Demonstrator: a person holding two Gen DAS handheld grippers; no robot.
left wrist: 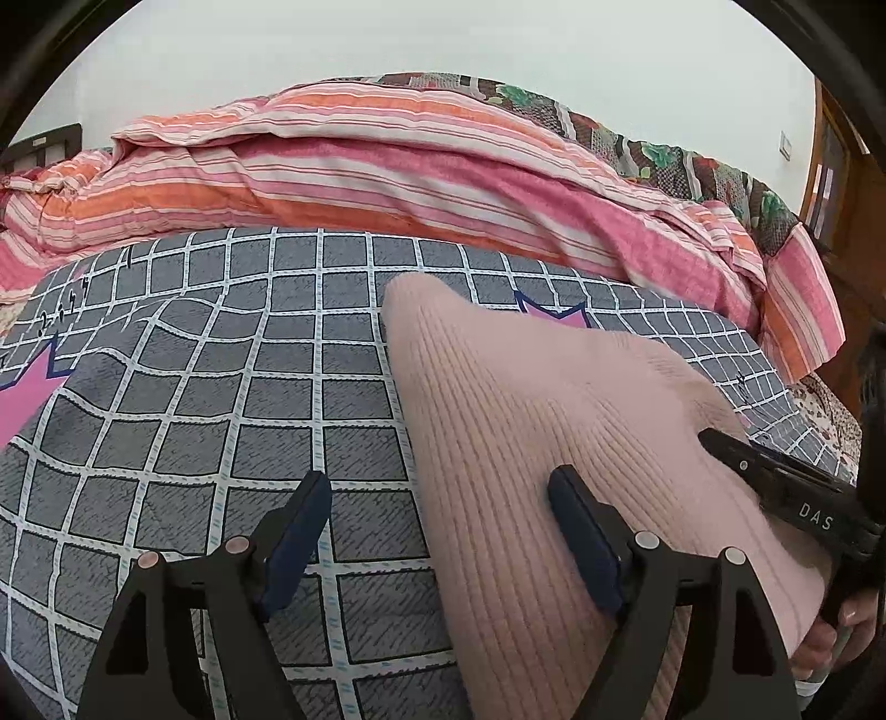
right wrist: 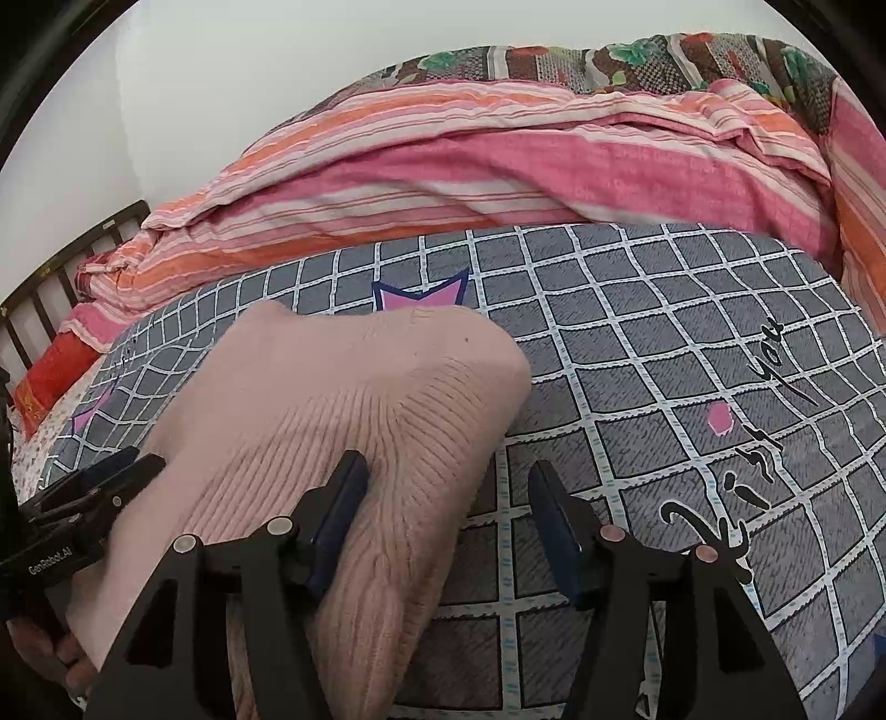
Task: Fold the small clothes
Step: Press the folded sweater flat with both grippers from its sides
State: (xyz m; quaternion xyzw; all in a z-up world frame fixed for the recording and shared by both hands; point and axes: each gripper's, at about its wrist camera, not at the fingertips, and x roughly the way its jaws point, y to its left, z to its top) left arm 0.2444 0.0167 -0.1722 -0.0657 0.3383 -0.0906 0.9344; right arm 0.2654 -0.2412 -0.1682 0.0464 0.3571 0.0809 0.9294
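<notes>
Flat on the bed, pink knit lies beneath both grippers' wide-spread fingers, unheld.

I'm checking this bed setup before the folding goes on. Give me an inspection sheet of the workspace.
Surface: grey checked bedspread, slightly wrinkled, printed with pink shapes and lettering.
Job's things: one pink ribbed knit garment lying on the bedspread, bunched rather than flat.
Clutter: striped pink and orange quilt heaped behind, patterned blanket beyond it.
Grippers: left gripper open, one finger over the garment, nothing pinched; right gripper open at the garment's other edge, nothing pinched.
Cables: nothing seen.
Surroundings: pale wall, dark slatted bed frame, wooden furniture.
</notes>
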